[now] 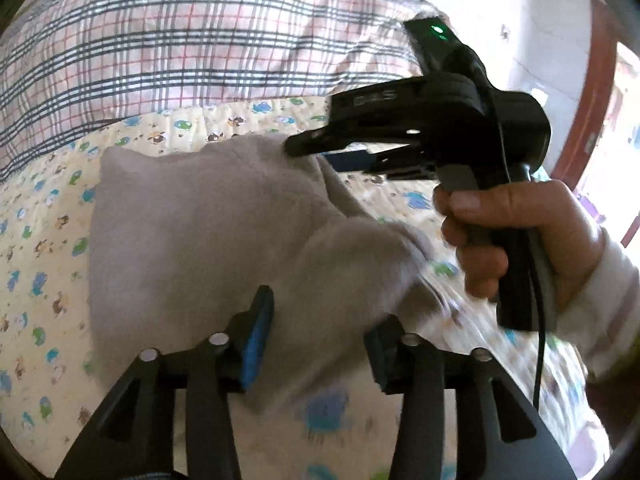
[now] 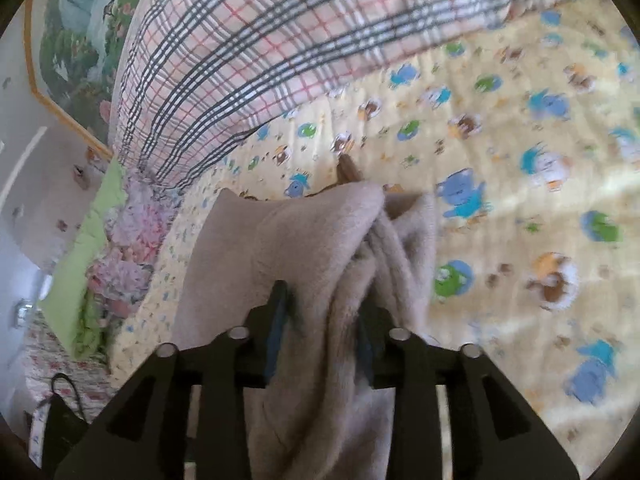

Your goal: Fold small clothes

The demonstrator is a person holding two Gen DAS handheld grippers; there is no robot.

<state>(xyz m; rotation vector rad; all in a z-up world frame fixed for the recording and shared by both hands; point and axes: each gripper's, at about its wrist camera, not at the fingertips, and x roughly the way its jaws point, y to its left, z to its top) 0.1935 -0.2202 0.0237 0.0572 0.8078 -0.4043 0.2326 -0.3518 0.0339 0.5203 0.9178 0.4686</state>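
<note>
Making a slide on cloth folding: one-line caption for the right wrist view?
Right gripper clamps a bunched fold of the beige fleece garment above a cartoon-print quilt.

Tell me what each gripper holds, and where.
The right gripper pinches a bunched fold at one edge of the beige fleece garment. The left gripper is open around the cloth, gripping nothing.

The garment (image 1: 200,220) lies mid-frame on the quilt (image 1: 40,260). A blanket (image 1: 160,40) fills the top behind it. The right gripper (image 1: 296,146) meets its upper right edge.
</note>
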